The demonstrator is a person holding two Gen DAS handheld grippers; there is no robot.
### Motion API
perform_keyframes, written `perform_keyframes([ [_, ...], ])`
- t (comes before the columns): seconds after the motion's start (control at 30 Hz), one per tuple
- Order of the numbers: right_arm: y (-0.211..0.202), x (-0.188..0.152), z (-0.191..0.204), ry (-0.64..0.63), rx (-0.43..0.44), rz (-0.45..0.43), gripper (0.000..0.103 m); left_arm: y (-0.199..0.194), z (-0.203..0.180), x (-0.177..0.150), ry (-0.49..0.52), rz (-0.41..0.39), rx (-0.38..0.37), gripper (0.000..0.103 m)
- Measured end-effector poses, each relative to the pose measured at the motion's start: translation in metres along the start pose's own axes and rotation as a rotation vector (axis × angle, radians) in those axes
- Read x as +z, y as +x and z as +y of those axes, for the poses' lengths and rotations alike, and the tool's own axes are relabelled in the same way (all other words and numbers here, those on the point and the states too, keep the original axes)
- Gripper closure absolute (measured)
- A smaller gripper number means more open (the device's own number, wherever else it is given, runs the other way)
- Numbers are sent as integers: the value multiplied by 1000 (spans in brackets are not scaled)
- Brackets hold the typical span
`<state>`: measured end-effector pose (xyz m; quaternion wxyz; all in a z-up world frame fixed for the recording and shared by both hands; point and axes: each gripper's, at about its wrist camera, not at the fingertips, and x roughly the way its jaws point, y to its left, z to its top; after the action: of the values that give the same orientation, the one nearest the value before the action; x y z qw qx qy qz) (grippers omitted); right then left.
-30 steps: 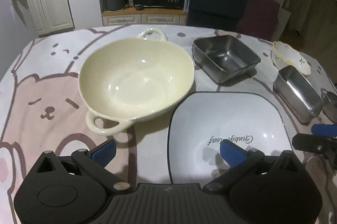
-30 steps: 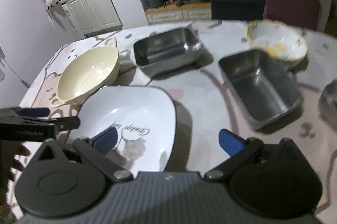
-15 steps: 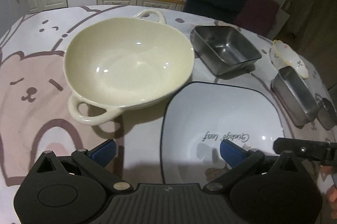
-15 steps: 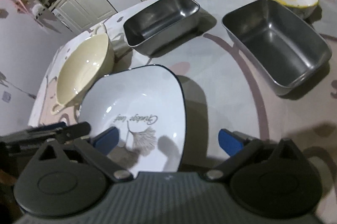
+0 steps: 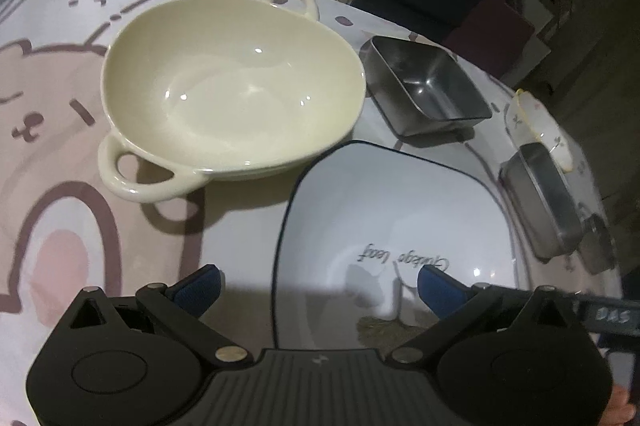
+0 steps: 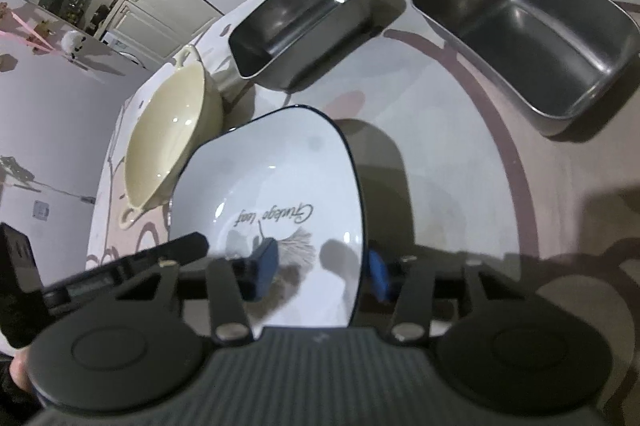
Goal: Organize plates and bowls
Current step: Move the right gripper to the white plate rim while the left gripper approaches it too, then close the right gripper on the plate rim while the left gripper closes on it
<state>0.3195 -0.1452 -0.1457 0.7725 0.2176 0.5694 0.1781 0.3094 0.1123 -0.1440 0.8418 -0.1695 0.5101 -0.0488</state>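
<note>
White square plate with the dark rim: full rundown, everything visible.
The white square plate looks like glazed ceramic: rounded corners, thin dark rim, shallow well with a leaf print and script lettering. It sits upright on the patterned tablecloth, empty, close beside the cream two-handled bowl. The right gripper has just been closing across its right rim, one pad inside, one outside; contact is unclear. The left gripper straddles its left rim, open.

Cream bowl [image 5: 232, 86] touches white plate [image 5: 396, 210] at its far-left corner: no gap there. Bare counter [image 6: 472, 194] right of plate, wide lane. Steel tray [image 6: 300, 26] and 2nd tray [image 6: 532, 46] block far side; narrow gap btwn them.
</note>
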Motion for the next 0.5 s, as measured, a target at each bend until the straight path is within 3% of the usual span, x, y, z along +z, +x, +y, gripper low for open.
perform_keyframes([
  [0.13,0,-1,-3,6,-19,3,66,0,-1,1,-6,3,0,17],
  [0.3,0,-2,-8,19,-33,17,75,3,-2,2,-14,24,1,42],
  [0.5,1,-4,-8,6,-78,33,84,4,-2,5,-3,29,21,57],
])
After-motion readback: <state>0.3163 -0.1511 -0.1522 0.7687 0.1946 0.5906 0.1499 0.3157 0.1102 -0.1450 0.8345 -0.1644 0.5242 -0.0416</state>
